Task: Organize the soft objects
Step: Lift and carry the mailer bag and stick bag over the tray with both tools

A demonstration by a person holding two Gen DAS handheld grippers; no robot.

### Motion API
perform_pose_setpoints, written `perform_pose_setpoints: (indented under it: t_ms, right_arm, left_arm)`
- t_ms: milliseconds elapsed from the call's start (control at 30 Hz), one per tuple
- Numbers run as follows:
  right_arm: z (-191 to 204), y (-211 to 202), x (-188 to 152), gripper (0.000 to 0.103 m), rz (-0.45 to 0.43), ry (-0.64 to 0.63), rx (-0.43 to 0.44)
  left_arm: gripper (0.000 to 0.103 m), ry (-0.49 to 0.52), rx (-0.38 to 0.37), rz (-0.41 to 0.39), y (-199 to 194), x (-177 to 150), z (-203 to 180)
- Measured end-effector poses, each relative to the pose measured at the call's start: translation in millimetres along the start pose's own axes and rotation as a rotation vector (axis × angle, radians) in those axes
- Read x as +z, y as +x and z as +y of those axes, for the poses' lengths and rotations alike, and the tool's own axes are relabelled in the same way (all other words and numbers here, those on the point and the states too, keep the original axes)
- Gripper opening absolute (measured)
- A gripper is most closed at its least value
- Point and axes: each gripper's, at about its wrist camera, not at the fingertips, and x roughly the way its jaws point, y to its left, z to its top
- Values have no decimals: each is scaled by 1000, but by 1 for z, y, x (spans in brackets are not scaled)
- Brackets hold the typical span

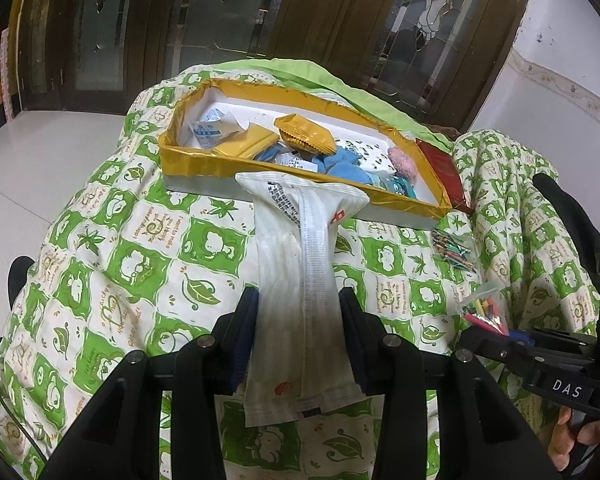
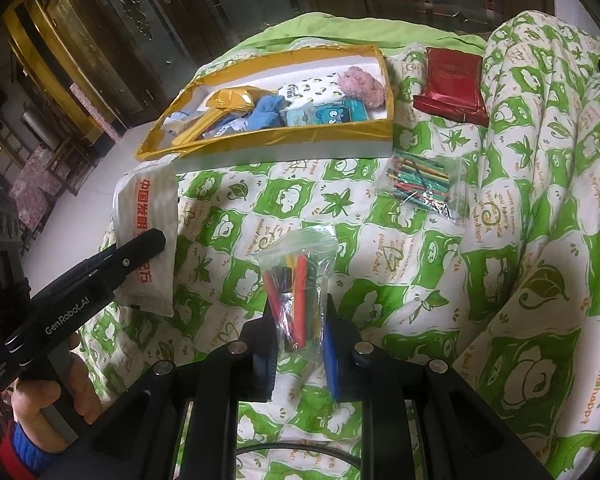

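My left gripper (image 1: 299,300) is shut on a long white packet (image 1: 300,264) with red print and holds it above the quilt, its far end near the front wall of the gold-rimmed tray (image 1: 204,160). The packet also shows in the right wrist view (image 2: 148,236). My right gripper (image 2: 298,312) is shut on a clear zip bag of coloured sticks (image 2: 296,288), which also shows in the left wrist view (image 1: 485,311). The tray (image 2: 268,140) holds several soft items: gold packets (image 1: 306,136), blue cloths (image 1: 340,166), a pink fluffy thing (image 2: 360,84).
A second clear bag of coloured sticks (image 2: 422,188) lies on the green and white quilt (image 2: 500,240) to the right of the tray. A red foil packet (image 2: 452,84) lies beyond it. Dark wooden doors (image 1: 300,8) stand behind. White floor (image 1: 28,168) lies to the left.
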Motion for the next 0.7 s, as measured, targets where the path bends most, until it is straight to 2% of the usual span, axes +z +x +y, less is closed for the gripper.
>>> perform_pose_setpoints:
  t_ms: [433, 700]
  right_arm:
    - [0, -2, 1, 20, -9, 3, -2]
    - [-3, -10, 18, 20, -22, 19, 31]
  left_arm:
    - [40, 3, -16, -35, -12, 5, -3]
    - [40, 2, -16, -50, -16, 9, -3]
